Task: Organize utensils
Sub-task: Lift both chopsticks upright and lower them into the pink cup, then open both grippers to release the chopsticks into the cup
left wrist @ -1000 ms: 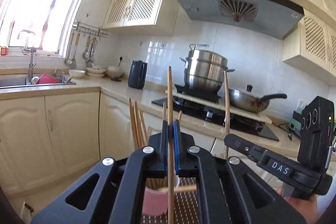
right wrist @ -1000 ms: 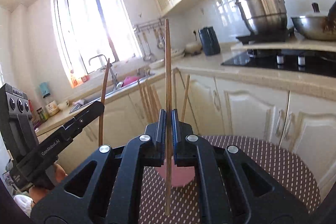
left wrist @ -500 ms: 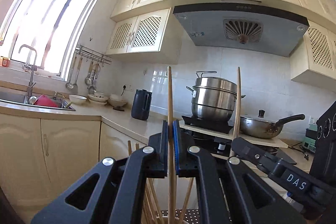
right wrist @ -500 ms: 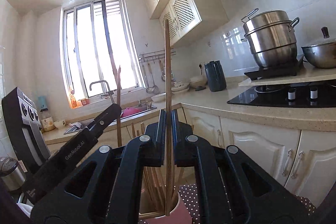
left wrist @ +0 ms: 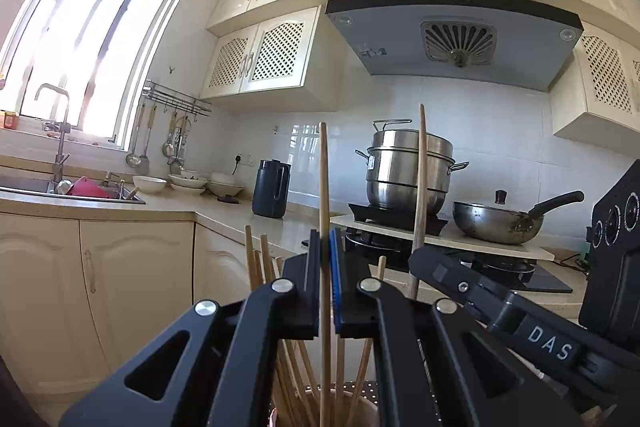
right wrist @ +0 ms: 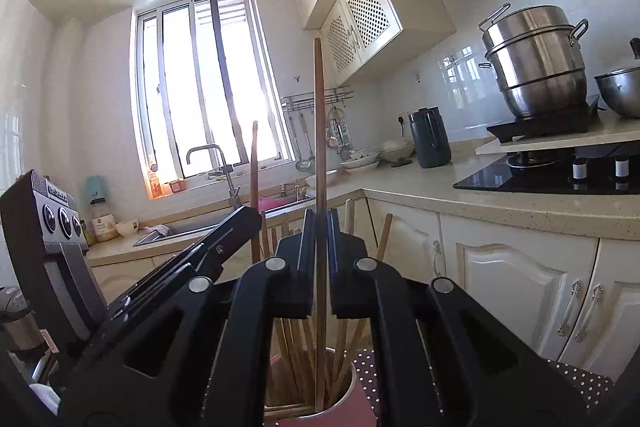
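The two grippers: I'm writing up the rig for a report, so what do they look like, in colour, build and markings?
Both are matte black with angular linkage arms, cut-out windows and silver pivot pins. The left gripper has a blue pad on one finger; its body reads "GenRobot" in the right wrist view. The right gripper also shows a blue pad and carries "DAS" lettering, seen from the left wrist. No cables or sleeves visible.

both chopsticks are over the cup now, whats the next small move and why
Probably open the right gripper: its chopstick stands upright with its lower end already inside the pink cup among the others. The left gripper likely follows with its chopstick.
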### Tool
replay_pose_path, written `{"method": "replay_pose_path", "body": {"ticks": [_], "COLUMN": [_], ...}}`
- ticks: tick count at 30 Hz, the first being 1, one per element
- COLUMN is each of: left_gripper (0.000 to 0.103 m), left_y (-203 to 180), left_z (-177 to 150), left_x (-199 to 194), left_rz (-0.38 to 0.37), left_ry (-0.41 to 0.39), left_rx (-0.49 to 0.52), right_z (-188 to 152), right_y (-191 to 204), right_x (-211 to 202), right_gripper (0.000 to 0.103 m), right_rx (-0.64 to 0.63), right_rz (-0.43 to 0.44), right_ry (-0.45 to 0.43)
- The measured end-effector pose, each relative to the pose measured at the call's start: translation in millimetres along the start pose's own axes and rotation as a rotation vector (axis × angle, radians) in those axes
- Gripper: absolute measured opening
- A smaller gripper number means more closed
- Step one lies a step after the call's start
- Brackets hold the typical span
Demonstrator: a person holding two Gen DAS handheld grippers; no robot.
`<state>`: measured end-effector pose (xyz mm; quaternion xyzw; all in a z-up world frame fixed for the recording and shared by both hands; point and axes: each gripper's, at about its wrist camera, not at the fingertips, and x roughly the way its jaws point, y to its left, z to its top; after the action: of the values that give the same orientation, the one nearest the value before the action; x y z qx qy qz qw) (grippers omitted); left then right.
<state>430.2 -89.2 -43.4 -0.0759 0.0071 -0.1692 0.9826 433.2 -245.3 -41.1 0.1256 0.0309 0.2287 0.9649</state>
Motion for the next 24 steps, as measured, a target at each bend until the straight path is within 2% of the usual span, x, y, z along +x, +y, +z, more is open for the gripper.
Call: {"method": "replay_pose_path", "body": {"ticks": [14,15,16,18,21,24], "left_gripper": [0.006,0.008,0.018,0.028,0.029,0.035], "left_y": [9.7,9.2,8.4,7.0,4.8,5.3], "left_z": [-7.7,-8.2,-8.7,-8.9,-7.9,-5.7], "left_x": [-20.0,-20.5,-21.5,-24.8,-33.2,-41.4], "left_rz": [-0.029,-0.027,-0.021,-0.013,0.013,0.04], "left_ry": [0.115,0.124,0.138,0.146,0.153,0.159], "left_rx": [-0.011,-0.01,-0.003,0.009,0.042,0.063], "right_z": [-27.3,-28.7,-30.3,-32.2,-34.4,-36.6], "right_y": [7.7,9.0,9.9,10.2,10.2,11.7], "right_x": [-13.4,-13.9,-14.2,-14.4,-15.1,-16.7], "right_gripper": [0.006,0.006,0.006,0.006,0.006,0.006], "right_rx": [-0.011,-0.012,-0.012,-0.004,0.004,0.009], "right_rz": [-0.015,-0.017,-0.02,-0.026,-0.033,-0.039], "right_ry": [0.095,0.1,0.107,0.122,0.14,0.158]}}
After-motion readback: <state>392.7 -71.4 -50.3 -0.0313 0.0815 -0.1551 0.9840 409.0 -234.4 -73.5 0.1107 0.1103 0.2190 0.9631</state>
